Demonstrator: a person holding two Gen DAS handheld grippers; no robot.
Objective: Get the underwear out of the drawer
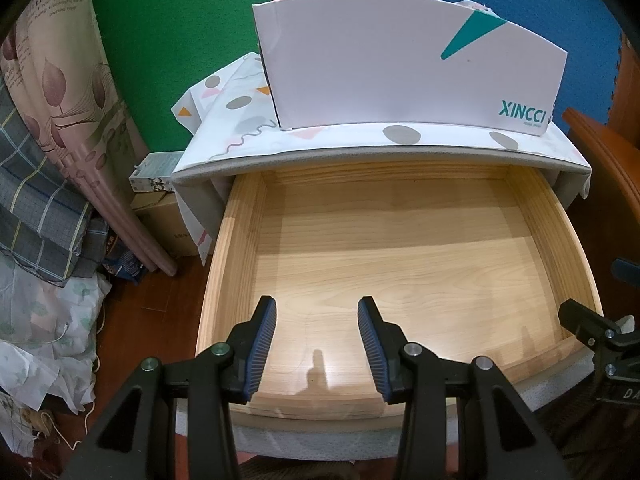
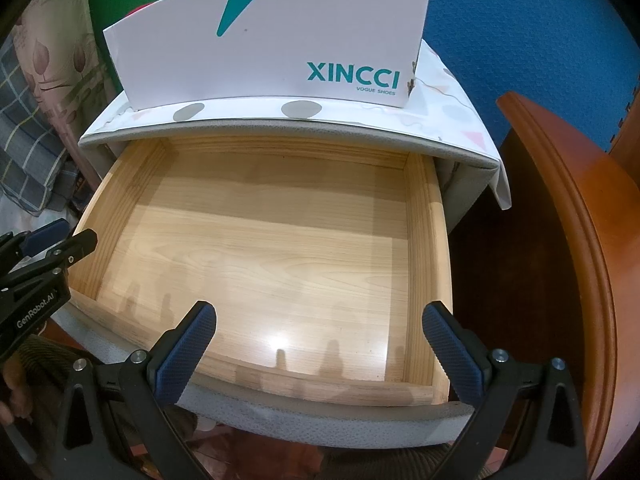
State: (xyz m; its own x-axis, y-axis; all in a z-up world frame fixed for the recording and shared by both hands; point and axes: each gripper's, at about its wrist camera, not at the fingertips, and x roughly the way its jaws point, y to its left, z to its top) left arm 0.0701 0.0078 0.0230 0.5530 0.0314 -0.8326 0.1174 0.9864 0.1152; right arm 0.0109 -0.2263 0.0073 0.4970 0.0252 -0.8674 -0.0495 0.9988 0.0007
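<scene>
The light wooden drawer [image 1: 236,240] is pulled out of a grey nightstand and shows only its bare wooden floor; it also shows in the right wrist view [image 2: 424,216]. No underwear shows in either view. My left gripper [image 1: 317,320] is open and empty above the drawer's front part. My right gripper [image 2: 320,324] is wide open and empty above the drawer's front edge. The left gripper also shows at the left edge of the right wrist view [image 2: 56,240], and the right gripper at the right edge of the left wrist view [image 1: 596,320].
A white XINCCI shoe box [image 1: 400,68] stands on the patterned cloth [image 1: 240,120] covering the nightstand top. Bedding and curtains [image 1: 48,160] pile up at the left. Brown wooden furniture [image 2: 560,220] stands at the right. Small cartons [image 1: 160,200] sit beside the nightstand.
</scene>
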